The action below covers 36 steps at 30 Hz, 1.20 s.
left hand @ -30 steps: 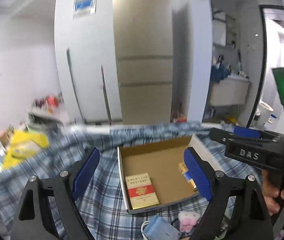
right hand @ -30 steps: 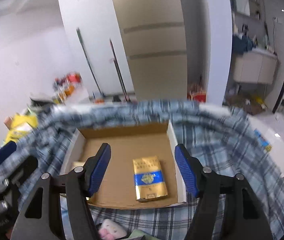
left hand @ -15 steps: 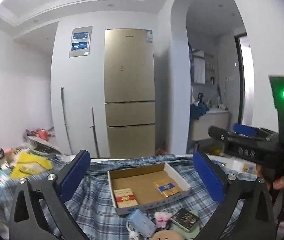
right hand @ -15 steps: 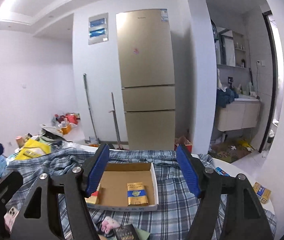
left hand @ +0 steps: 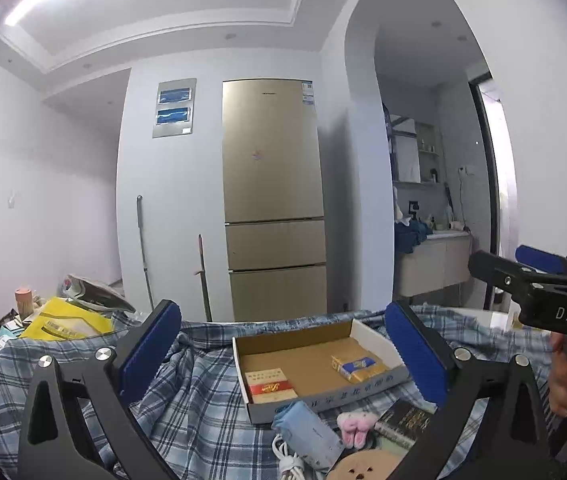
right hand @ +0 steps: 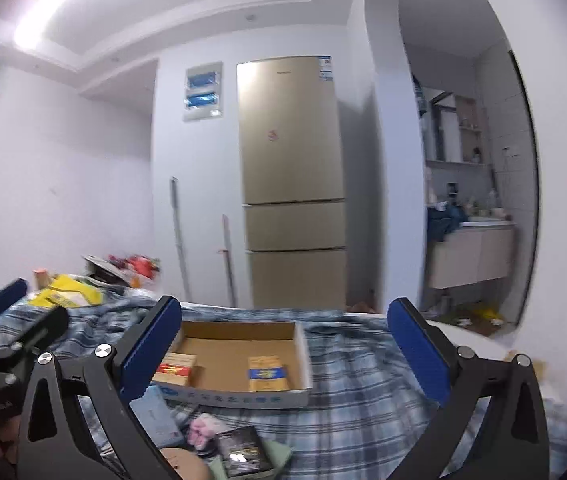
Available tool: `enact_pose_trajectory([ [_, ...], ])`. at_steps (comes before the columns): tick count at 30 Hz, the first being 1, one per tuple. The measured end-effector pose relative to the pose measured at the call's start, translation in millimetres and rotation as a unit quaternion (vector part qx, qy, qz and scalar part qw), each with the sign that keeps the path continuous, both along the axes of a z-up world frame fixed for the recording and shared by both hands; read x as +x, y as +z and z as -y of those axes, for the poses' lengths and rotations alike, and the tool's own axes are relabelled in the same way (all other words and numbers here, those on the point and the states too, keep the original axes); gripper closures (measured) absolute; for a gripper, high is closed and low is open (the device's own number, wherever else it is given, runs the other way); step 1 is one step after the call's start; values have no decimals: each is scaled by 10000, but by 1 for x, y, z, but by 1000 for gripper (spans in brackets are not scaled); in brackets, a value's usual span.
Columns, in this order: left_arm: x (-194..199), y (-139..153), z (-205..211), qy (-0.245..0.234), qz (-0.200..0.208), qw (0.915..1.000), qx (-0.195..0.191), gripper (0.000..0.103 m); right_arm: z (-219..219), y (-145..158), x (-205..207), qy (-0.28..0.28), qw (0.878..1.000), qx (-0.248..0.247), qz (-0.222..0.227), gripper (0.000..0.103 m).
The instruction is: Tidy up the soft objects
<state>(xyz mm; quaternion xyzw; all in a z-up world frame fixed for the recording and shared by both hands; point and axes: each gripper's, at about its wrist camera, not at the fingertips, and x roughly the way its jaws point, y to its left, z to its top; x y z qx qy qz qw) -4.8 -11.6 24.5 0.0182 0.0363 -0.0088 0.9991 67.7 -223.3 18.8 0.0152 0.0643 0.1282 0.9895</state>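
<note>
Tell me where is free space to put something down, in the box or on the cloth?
In the box, the cardboard floor is bare between the red pack and the gold pack, and behind both. The checked cloth right of the box is also bare. In front of the box it is crowded: blue pouch, pink plush, black pack.

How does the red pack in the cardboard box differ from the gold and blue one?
The red pack has a cream top and red band; the gold pack has a blue band. The red pack lies at the box's near left corner, the gold pack toward its right side. Both lie flat, apart.
</note>
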Motion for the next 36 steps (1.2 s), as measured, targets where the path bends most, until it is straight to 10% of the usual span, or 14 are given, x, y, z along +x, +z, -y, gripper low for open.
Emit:
enact_pose_trajectory([
  [24,15,-23,-6,115,-511,9985,-153,0,-22,-46,10,408,9950,-733,-548,7],
  [36,43,-38,-12,14,-1518,9878,-336,0,-38,-77,48,455,9675,-1311,-2116,22],
])
